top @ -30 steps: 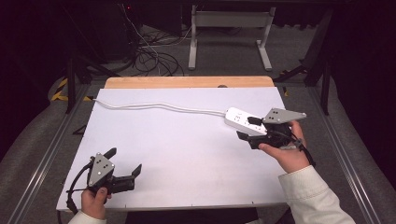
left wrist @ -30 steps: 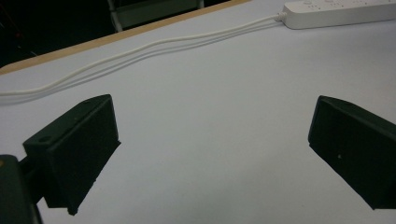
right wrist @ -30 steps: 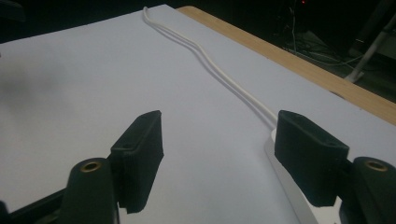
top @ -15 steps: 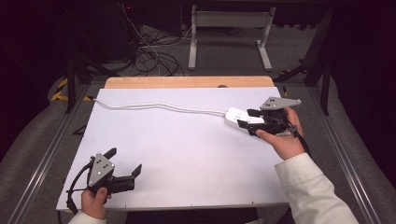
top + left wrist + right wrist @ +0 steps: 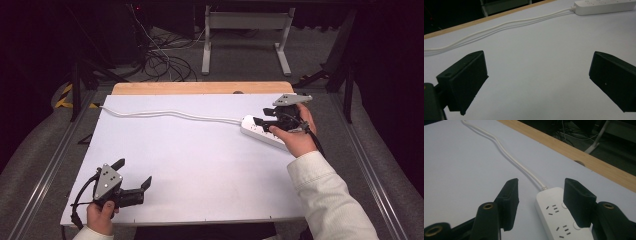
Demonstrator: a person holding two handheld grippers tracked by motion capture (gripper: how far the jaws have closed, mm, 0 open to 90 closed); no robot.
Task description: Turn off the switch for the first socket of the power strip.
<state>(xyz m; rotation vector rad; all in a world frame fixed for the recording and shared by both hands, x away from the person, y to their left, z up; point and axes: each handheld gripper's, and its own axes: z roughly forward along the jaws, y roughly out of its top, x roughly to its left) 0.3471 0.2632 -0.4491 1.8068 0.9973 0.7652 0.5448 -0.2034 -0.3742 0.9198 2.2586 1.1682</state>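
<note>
The power strip (image 5: pixel 260 131) lies on the table's (image 5: pixel 200 160) right side (its cord (image 5: pixel 170 114) trailing left).

Matt white tabletop (image 5: pixel 200 165) edged in pale wood.
A smooth, slightly glossy white plastic power strip (image 5: pixel 559 220) and its cord (image 5: pixel 165 114) are lying on it; matt black plastic gripper jaws are showing beside it.

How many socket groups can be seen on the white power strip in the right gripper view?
2. On the power strip, one socket group lies near the cord end and one lies nearer the camera. More may be hidden beyond the bottom edge.
</note>
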